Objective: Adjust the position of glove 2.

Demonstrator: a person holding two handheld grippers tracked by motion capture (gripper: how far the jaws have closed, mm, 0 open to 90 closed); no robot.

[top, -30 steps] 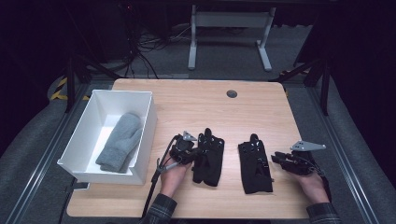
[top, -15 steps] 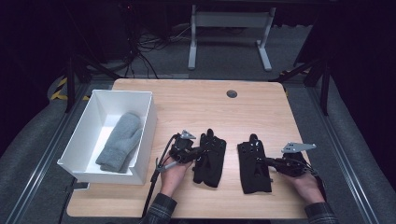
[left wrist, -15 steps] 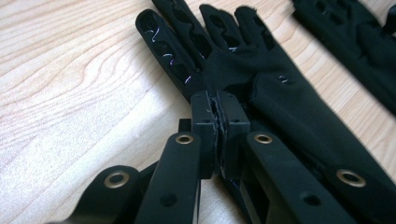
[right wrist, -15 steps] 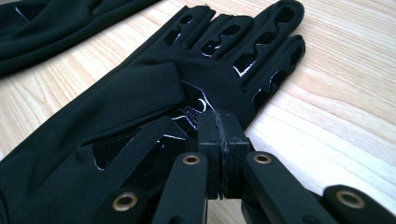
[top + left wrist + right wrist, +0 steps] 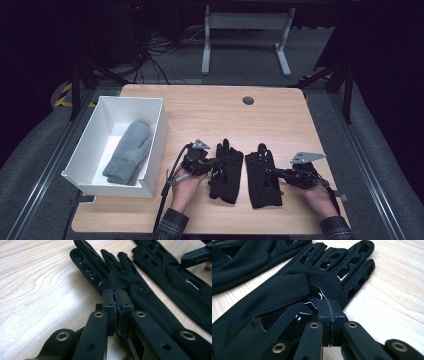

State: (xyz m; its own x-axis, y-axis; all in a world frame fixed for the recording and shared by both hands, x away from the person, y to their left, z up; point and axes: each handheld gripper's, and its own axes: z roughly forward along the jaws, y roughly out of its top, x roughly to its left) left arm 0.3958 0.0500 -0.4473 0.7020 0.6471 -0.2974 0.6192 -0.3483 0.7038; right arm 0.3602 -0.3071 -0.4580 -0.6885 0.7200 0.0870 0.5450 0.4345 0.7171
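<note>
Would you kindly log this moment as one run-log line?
left gripper: shut on left black glove | right gripper: shut on right black glove | grey mitten: in white box

A light wooden table (image 5: 215, 112) with a dark round grommet (image 5: 248, 100) stands on grey carpet (image 5: 40, 150). Far beyond the tongs, a white desk frame (image 5: 245, 22) and tangled cables (image 5: 165, 47) lie in a dark, dimly lit room

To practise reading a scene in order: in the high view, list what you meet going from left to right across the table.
White box with a grey mitten inside → left claw → left black glove → right black glove → right claw.
</note>
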